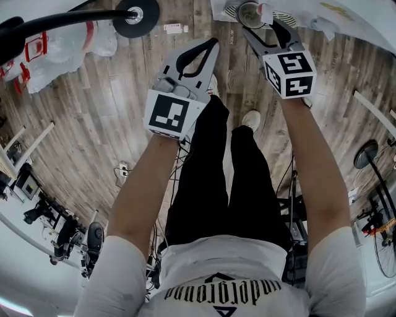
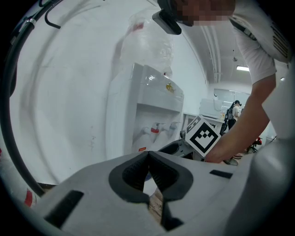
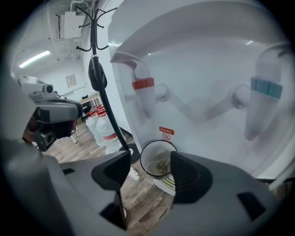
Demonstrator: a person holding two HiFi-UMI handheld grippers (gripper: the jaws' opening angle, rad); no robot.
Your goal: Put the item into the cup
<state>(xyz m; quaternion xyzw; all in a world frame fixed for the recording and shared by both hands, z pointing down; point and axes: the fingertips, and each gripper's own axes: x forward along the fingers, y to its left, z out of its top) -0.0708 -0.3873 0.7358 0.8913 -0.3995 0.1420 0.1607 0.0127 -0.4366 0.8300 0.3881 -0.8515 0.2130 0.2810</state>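
A clear cup (image 3: 158,161) stands on the drip tray (image 3: 167,183) of a white water dispenser, with a small brownish item (image 3: 161,167) lying in its bottom. My right gripper (image 3: 150,174) is open in front of the cup. Its dark pads (image 3: 113,173) stand wide apart and touch nothing, and the cup shows in the gap just beyond them. In the head view the same cup (image 1: 250,13) sits at the top edge ahead of the right gripper (image 1: 265,31). My left gripper (image 1: 212,43) hangs further back over the floor, shut and empty; its tips (image 2: 148,159) meet.
The dispenser has a red tap (image 3: 144,85) and a blue tap (image 3: 266,87) above the cup. A black coat stand (image 3: 97,73) rises at the left, its round base (image 1: 136,13) on the wooden floor. Water bottles (image 3: 103,126) stand behind it. The person's legs (image 1: 213,161) are below.
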